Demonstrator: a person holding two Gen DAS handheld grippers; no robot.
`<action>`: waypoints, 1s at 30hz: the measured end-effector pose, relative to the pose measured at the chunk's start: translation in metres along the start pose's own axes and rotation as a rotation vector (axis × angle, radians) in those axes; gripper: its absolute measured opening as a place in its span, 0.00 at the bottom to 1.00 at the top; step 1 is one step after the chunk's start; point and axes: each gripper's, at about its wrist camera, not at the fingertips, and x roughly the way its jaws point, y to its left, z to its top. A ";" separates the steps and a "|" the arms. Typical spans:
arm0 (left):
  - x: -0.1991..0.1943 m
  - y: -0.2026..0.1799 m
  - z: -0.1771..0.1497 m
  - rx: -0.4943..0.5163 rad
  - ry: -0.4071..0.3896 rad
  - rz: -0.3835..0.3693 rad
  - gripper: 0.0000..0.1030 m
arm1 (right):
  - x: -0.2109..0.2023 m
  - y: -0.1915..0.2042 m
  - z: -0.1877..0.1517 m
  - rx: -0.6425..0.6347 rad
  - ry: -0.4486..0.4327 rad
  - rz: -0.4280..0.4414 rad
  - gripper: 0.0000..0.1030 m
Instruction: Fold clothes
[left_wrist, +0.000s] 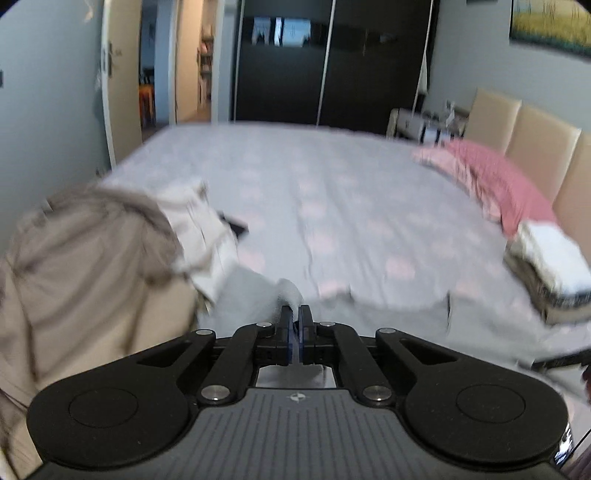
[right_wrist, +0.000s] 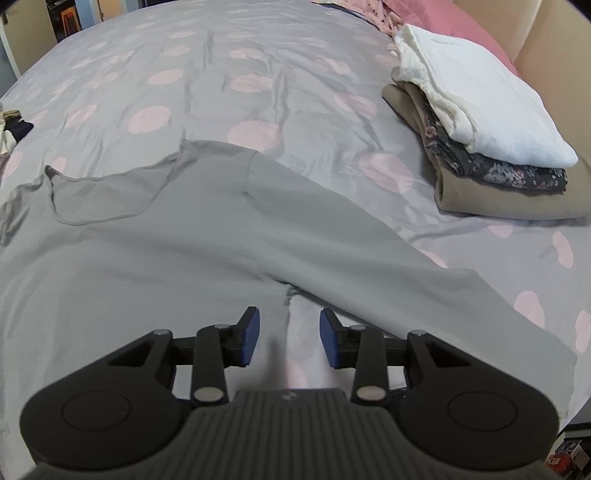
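At the far left of the left wrist view, a heap of beige and cream clothes (left_wrist: 96, 266) lies bunched at the edge of the bed (left_wrist: 332, 184), blurred. Just right of it the left claw (left_wrist: 295, 314) has its blue-padded fingers pressed together on a raised fold of the grey shirt (left_wrist: 258, 291), lifting that bit of cloth off the bedspread. Further right a pink pillow (left_wrist: 498, 181) rests against the padded headboard (left_wrist: 535, 140).

In the right wrist view the grey shirt (right_wrist: 166, 251) lies spread flat across the near part of the bed (right_wrist: 221, 74), its neckline towards the left and a sleeve running out to the right. The right claw (right_wrist: 289, 334) hangs just above the shirt with its fingers spread wide, holding nothing. At the far right a stack of folded clothes (right_wrist: 491, 147) sits on the bedspread, white piece on top, apart from the shirt.
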 end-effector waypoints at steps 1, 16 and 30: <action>-0.009 0.004 0.009 -0.012 -0.022 0.003 0.01 | -0.002 0.001 0.001 0.003 -0.005 0.004 0.38; -0.098 0.079 0.074 -0.201 -0.083 0.091 0.01 | -0.009 -0.007 0.010 0.054 -0.013 0.041 0.40; -0.015 -0.080 0.067 -0.016 0.040 -0.381 0.01 | -0.030 -0.045 0.010 0.063 0.011 0.144 0.40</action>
